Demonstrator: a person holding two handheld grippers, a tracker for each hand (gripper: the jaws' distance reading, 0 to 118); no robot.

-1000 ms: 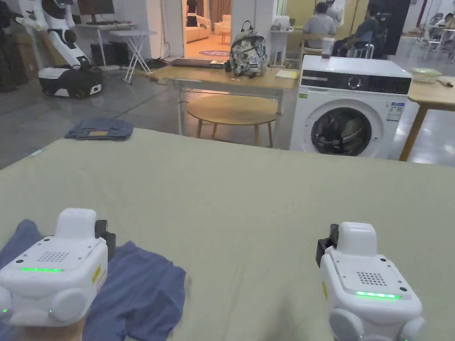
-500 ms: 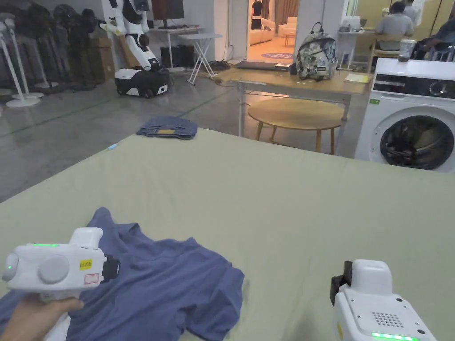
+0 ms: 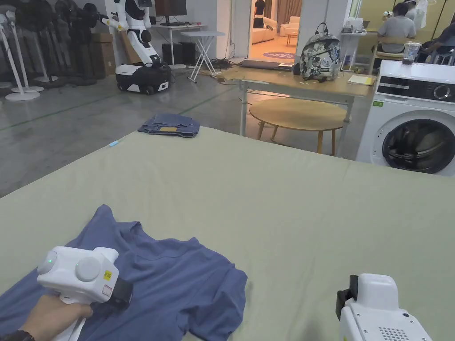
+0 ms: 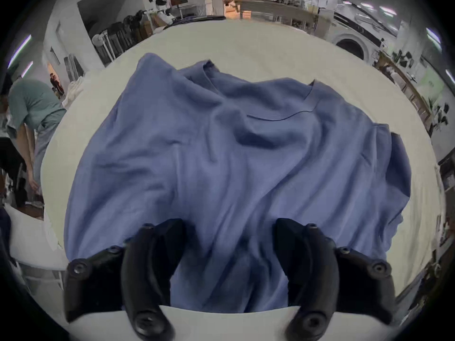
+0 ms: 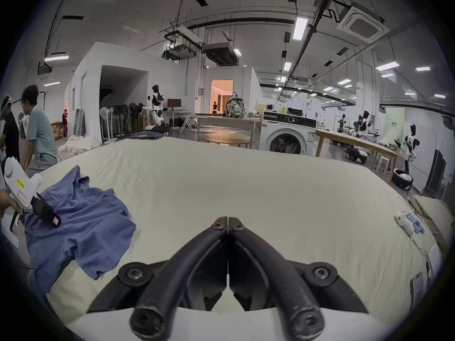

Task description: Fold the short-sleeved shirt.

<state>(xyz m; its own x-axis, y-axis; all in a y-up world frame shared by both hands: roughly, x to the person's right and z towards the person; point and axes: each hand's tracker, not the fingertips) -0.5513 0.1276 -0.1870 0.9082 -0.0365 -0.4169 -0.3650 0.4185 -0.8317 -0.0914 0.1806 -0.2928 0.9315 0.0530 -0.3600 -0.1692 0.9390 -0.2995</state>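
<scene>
A: So, the left gripper [image 4: 229, 243], jaws spread wide and holding nothing, hovers over the rumpled blue shirt [image 3: 177, 284] at the bed's [image 3: 289, 200] near-left.

B: Soft, light cloth; I'd pinch a hem or shoulder. The right gripper [image 5: 228, 223] is closed, empty.

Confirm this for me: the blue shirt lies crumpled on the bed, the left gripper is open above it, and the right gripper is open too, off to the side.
One thing is wrong: the right gripper is shut, its jaws meeting at the tips with nothing between them, as the right gripper view shows. The rest stands: the blue shirt lies crumpled on the bed, and the left gripper is open above it.
</scene>
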